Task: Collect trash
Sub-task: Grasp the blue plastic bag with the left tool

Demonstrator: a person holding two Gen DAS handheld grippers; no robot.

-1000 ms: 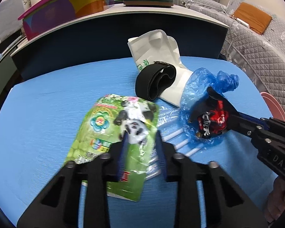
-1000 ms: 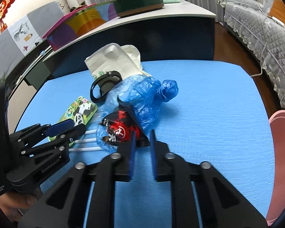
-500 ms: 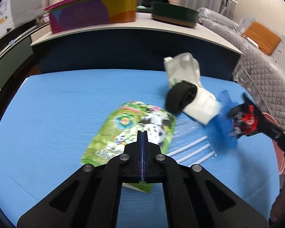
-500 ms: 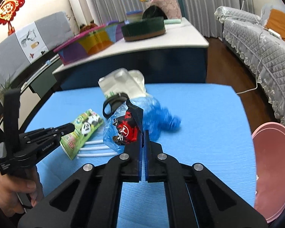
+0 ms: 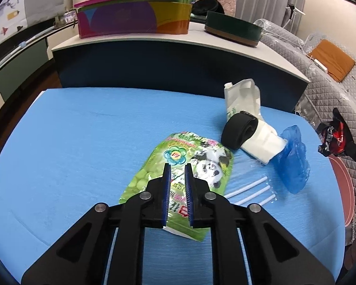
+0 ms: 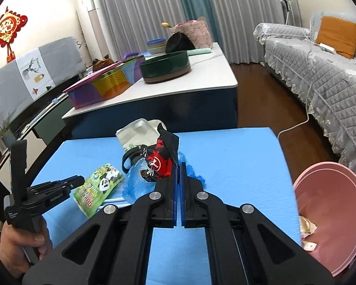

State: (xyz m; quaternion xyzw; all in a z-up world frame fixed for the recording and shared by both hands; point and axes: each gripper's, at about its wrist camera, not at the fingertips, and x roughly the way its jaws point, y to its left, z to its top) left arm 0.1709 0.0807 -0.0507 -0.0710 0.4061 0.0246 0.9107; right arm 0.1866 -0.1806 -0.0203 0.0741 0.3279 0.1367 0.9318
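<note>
Snack pouch point(image 5: 185, 166) flat on bench point(image 5: 83, 142), nearest left gripper point(image 5: 176, 178). Straws point(image 5: 246, 190) just right of pouch. Strap roll point(image 5: 237, 133) behind pouch, resting on paper bag point(image 5: 244, 104). Plastic bag point(image 5: 294, 159) right of straws. Basin point(image 6: 330, 213) beyond bench's right edge.

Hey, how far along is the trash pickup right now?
Started: scraps already lie in the pink bin. In hand: the right gripper holds the red-black wrapper, lifted. Left: green panda packet, blue plastic bag, white sticks, white pouch. Left gripper hovers, jaws slightly apart.
</note>
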